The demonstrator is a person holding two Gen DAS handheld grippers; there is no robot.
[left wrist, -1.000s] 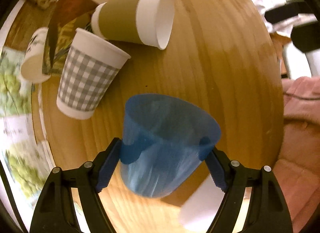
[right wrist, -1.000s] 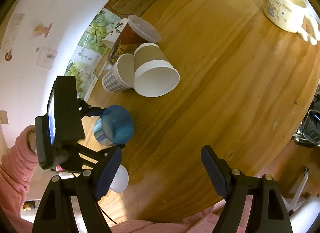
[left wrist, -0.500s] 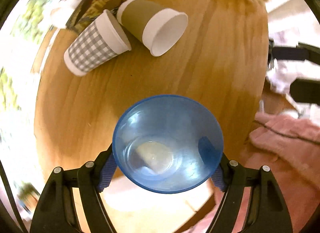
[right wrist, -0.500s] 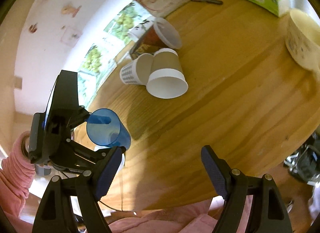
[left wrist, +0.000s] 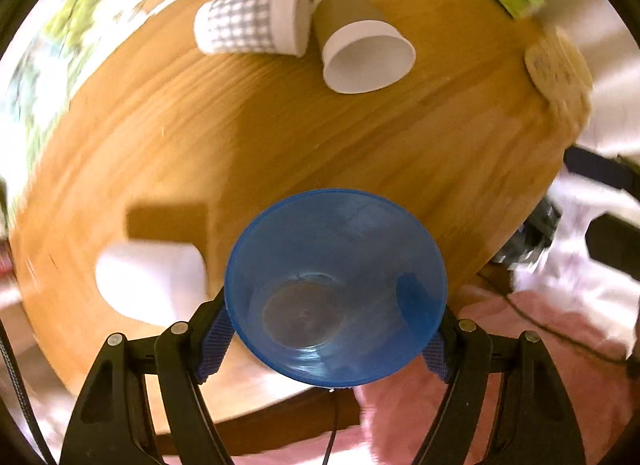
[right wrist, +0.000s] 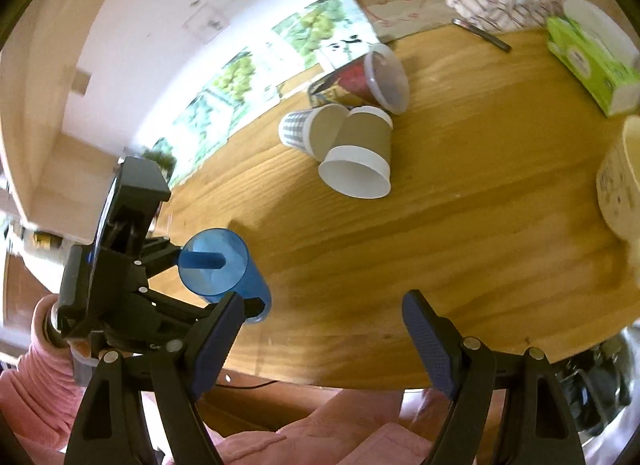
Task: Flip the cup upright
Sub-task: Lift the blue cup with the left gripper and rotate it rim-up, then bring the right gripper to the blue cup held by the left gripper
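Left wrist view shows the left tongs (left wrist: 328,337) pinching the blue cup (left wrist: 335,285) by its sides, its open mouth facing the camera, held above the near edge of the wooden bench (left wrist: 280,137). Right wrist view shows the right tongs (right wrist: 322,341) spread with nothing between them. Farther back, a checked cup (left wrist: 252,23) and a brown cup (left wrist: 360,45) lie on their sides, touching.

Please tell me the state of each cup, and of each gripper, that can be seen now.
Translucent blue plastic cup: clamped, held in the air, mouth toward the left camera.
Grey checked paper cup: lying on its side.
Brown paper cup with white rim band: lying on its side.
Clear-rimmed red cup: tipped over.
Left gripper: shut on the blue cup.
Right gripper: open, empty.
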